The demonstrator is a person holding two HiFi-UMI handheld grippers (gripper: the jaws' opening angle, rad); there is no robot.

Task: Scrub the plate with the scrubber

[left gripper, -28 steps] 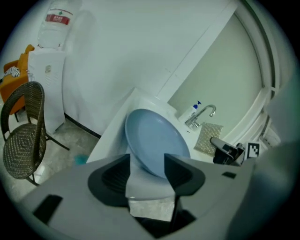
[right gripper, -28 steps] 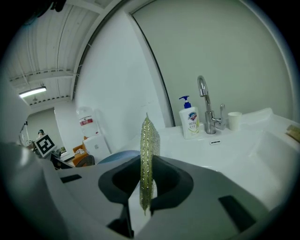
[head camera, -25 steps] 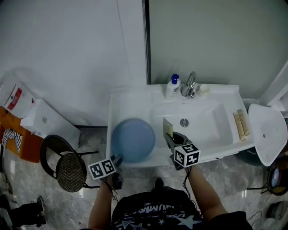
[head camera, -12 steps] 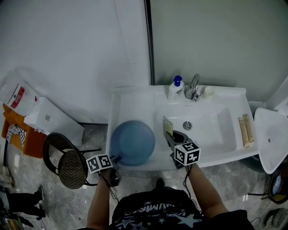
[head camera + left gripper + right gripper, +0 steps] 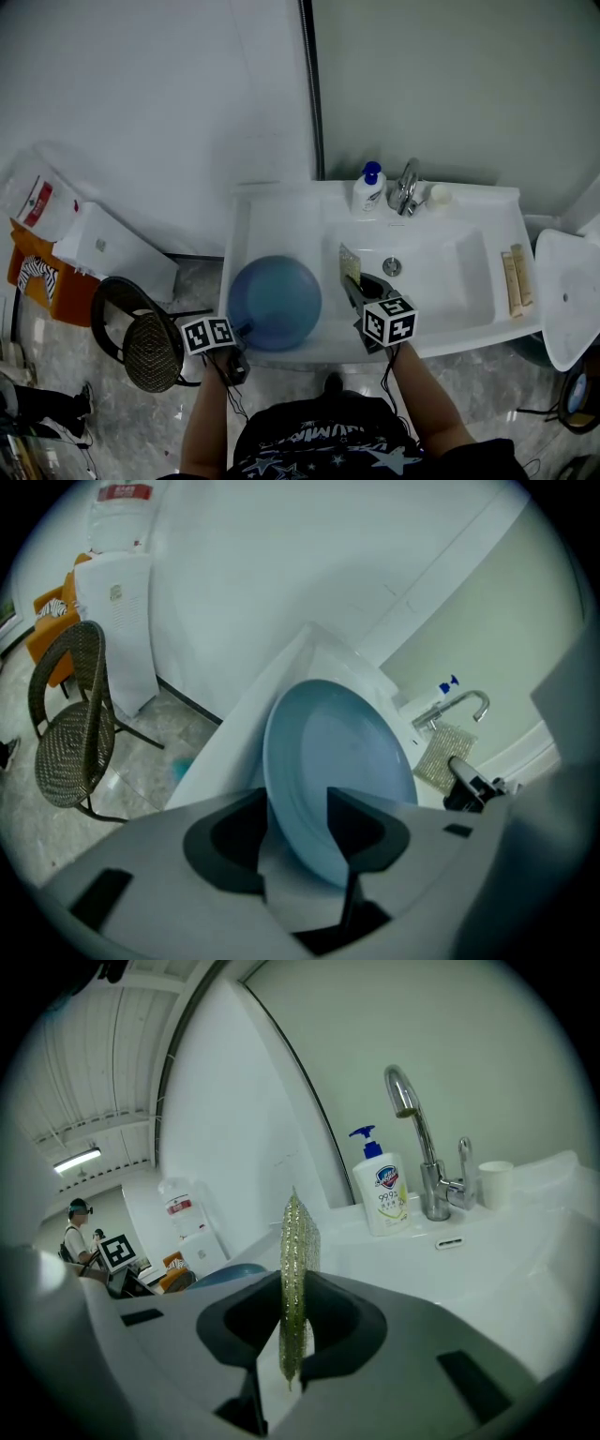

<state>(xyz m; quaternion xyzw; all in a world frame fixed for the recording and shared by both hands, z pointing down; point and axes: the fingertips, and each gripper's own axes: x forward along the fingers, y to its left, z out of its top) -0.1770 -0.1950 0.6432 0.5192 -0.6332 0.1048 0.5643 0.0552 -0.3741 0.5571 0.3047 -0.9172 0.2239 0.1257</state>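
White sink (image 5: 281,211) set against a pale wall, with the basin on the right and a flat shelf on the left. Faucet (image 5: 408,187) and soap bottle (image 5: 369,190) stand at the sink's 12 o'clock edge.

Left gripper (image 5: 244,331): jaws pinched on the rim of the blue plate (image 5: 274,302) at the plate's 7 o'clock. The left gripper view shows the rim of the plate (image 5: 347,761) passing between the jaws of that gripper (image 5: 295,832). The plate sits over the left shelf, its face almost fully round in the head view, so it is close to flat.

Right gripper (image 5: 356,286): jaws pressed on the scrubber (image 5: 349,264), a thin glittery pad. In the right gripper view the scrubber (image 5: 295,1288) stands edge-on between the jaws of that gripper (image 5: 292,1335).

Key relation: the scrubber sits just beside the plate at the plate's 3 o'clock and does not touch it. Its long axis runs 12 to 6 o'clock.

Judgement: scrubbing has not begun. The next move looks like a short carry toward 9 o'clock, with the pad turned so its broad side meets the plate. The right gripper is the nearer working one.
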